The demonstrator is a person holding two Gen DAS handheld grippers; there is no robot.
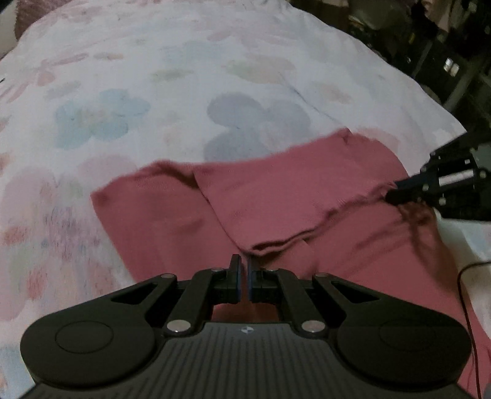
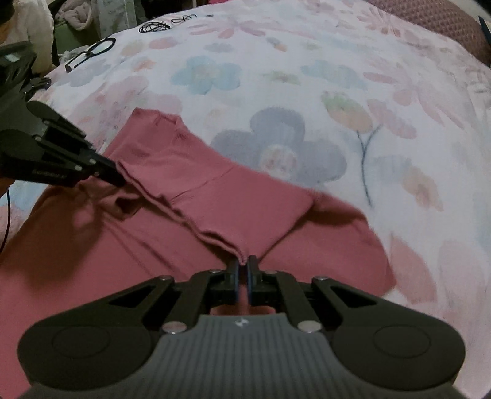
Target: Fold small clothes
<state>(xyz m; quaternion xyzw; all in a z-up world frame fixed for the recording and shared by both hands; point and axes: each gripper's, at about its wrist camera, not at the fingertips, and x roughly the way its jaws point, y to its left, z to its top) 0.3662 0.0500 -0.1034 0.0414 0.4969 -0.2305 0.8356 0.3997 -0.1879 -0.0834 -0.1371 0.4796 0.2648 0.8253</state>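
1. Currently the pink garment [image 1: 276, 196] lies on the floral bedsheet [image 1: 153, 92], filling the lower centre and right of the left wrist frame; one layer is already turned over the rest, its hem running diagonally across the middle.

2. Your left gripper [image 1: 244, 264] has its jaws pressed together at the near end of that hem; the right wrist view, at left centre, shows it clamped on the fabric edge [image 2: 121, 181].

3. Your right gripper [image 2: 244, 264] is likewise closed on the hem's other corner, at lower centre of its own frame; the left wrist view confirms the pinch at right centre [image 1: 391, 195].

4. Judgement: you are mid-fold, carrying the hem across. Keep both corners level and the edge between them taut, since it sags slightly at present.

5. Lay the hem parallel to the edge beneath; the fold looks skewed, so check alignment before you let go.

6. Risk: creases under the left gripper, visible in the right wrist view, may be trapped. Smooth them first.

7. Coiled cables [image 2: 153, 27] and glasses [image 2: 92, 52] at that view's upper left sit well apart.
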